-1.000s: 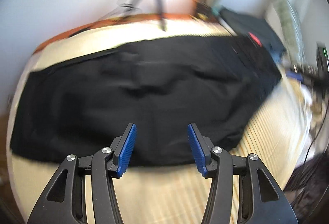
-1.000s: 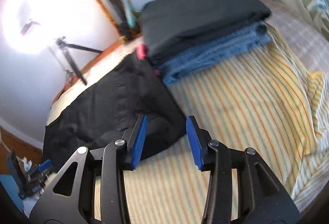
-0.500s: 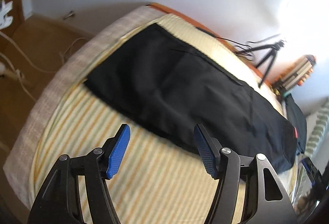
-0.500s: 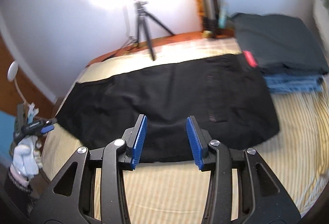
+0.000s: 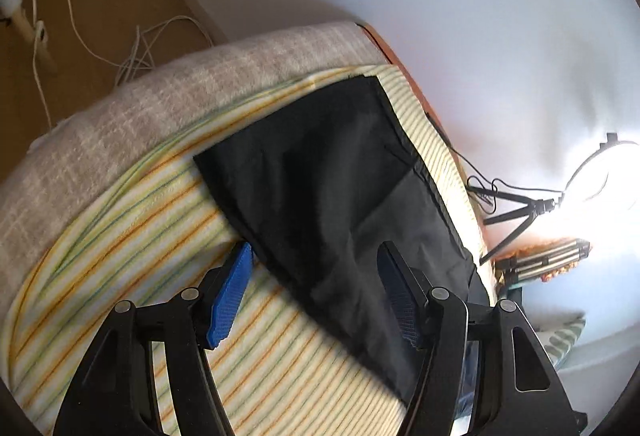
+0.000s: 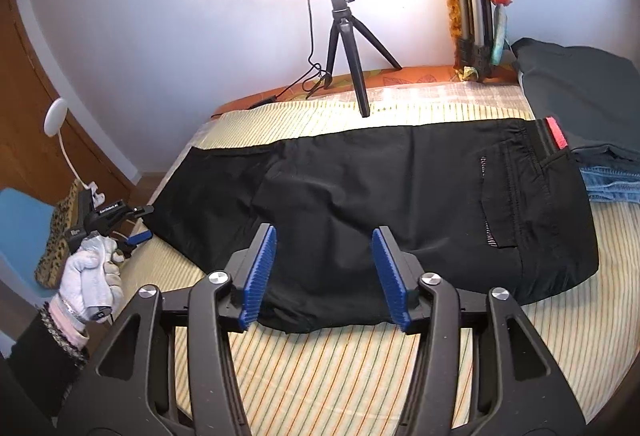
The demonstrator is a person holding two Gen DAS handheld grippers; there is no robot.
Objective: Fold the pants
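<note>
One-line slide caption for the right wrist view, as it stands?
Open right tongs over the near edge of black pants spread flat on a striped bed, left tongs at the leg end.

Black cloth pants (image 6: 360, 195): matt, smooth weave. Yellow striped cloth bedsheet (image 6: 340, 376): soft, matt. Blue ribbed plastic gripper pads (image 6: 260, 272), black matt frame. Brown wood floor (image 5: 100, 15) at 10 o'clock: smooth.

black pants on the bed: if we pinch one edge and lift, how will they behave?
Probably floppy: the black pants lie flat with soft wrinkles on the striped sheet, so a lifted edge should drape and drag the rest. Likely light; the cloth looks thin. Possibly slick, given its faint sheen, so the right tongs may need a deep bite.
</note>
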